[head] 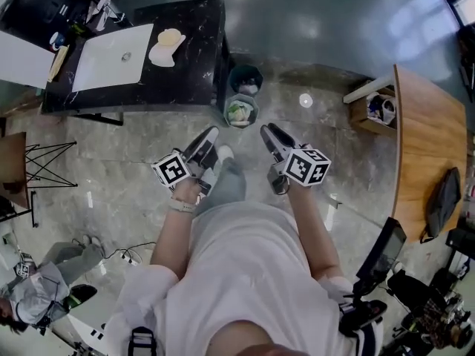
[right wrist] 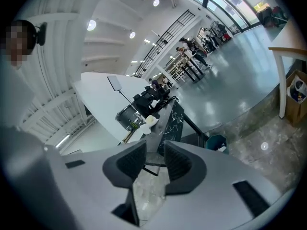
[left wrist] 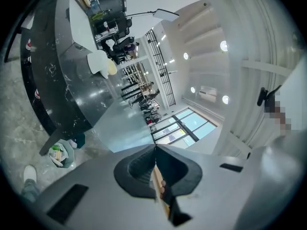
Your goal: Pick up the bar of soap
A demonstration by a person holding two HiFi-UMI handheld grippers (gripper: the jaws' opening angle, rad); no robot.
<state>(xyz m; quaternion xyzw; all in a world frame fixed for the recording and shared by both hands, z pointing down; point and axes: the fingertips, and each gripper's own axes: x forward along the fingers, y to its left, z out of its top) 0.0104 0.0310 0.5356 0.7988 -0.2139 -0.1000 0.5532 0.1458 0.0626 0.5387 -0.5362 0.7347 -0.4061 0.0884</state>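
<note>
The bar of soap (head: 171,36) is pale yellow and lies on a white dish (head: 163,54) on the black marble counter (head: 189,65), beside a white sink (head: 111,58). In the left gripper view the soap (left wrist: 112,67) shows far off on the counter top. The right gripper view shows it small and distant (right wrist: 152,120). My left gripper (head: 211,133) is held at waist height over the floor, well short of the counter, its jaws shut with nothing between them (left wrist: 155,150). My right gripper (head: 267,130) hangs beside it, jaws a little apart and empty (right wrist: 154,150).
Two bins (head: 244,79) (head: 241,112) stand on the floor at the counter's right end, right ahead of the grippers. A wooden table (head: 423,147) runs along the right. A folding rack (head: 44,165) stands at left. A seated person (head: 37,291) is at the lower left.
</note>
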